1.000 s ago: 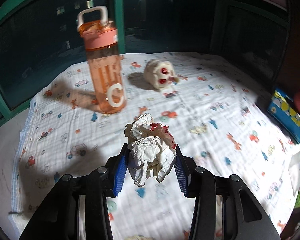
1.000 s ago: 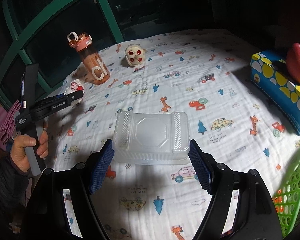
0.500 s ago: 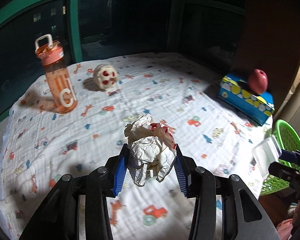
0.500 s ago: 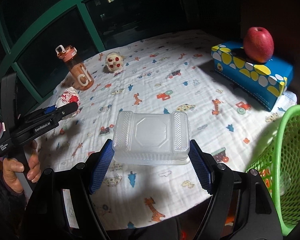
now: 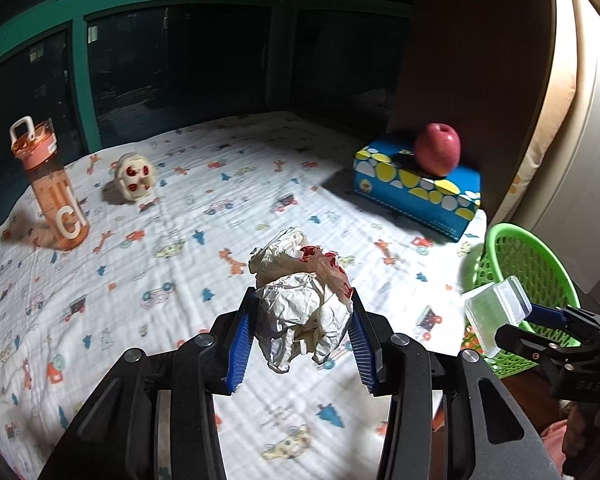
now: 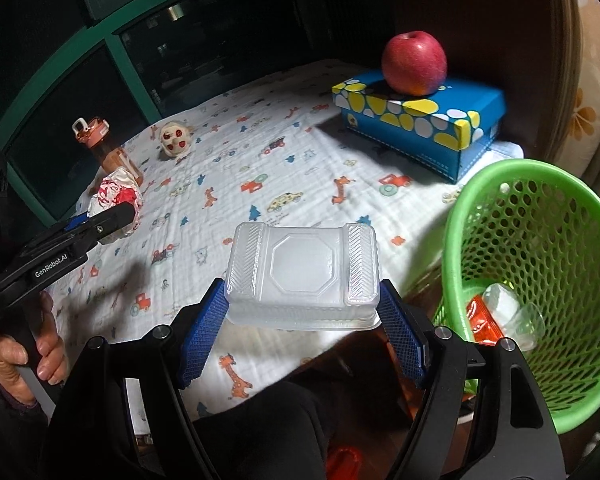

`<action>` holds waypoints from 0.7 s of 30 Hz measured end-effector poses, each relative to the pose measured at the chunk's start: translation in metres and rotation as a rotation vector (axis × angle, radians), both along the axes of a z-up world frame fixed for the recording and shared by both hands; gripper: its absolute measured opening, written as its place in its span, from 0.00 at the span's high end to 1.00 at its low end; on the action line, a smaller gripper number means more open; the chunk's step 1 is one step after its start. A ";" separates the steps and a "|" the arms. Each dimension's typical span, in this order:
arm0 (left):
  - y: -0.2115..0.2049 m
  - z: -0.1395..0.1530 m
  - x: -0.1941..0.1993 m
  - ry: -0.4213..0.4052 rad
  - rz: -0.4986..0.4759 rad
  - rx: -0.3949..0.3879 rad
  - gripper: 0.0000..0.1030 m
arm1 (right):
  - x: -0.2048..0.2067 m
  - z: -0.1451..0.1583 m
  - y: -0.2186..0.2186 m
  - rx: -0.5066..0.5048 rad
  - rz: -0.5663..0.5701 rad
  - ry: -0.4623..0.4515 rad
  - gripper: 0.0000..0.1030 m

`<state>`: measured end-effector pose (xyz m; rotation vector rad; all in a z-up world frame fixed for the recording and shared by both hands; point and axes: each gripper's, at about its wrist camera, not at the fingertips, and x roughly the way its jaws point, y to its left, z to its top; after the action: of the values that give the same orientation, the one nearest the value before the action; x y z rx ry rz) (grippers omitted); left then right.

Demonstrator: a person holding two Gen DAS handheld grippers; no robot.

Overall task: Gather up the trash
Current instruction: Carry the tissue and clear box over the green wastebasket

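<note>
Both hand-held grippers (image 5: 302,338) (image 6: 302,312) clamp trash (image 5: 304,312).

The green basket (image 6: 540,280) hides part of its trash; the bottle (image 6: 108,148) stands partly behind crumpled paper (image 6: 114,198).

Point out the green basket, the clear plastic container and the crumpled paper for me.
green basket (image 6: 496,184), right wrist view, on its near rim.
clear plastic container (image 6: 303,268), right wrist view, on its octagonal panel.
crumpled paper (image 5: 300,308), left wrist view, on its white middle.
</note>
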<state>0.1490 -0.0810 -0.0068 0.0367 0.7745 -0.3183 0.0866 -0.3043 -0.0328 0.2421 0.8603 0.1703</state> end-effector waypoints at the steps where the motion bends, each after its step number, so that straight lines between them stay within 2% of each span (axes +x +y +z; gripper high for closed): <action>1: -0.004 0.001 0.000 0.000 -0.007 -0.003 0.59 | -0.001 0.000 -0.004 0.000 -0.010 0.001 0.28; 21: -0.089 0.008 -0.003 0.010 -0.166 -0.028 0.59 | -0.027 -0.001 -0.090 -0.031 -0.219 0.018 0.27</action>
<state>0.1459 -0.1703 0.0010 0.0732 0.7783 -0.4875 0.0596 -0.3940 -0.0333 0.3072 0.8472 -0.0496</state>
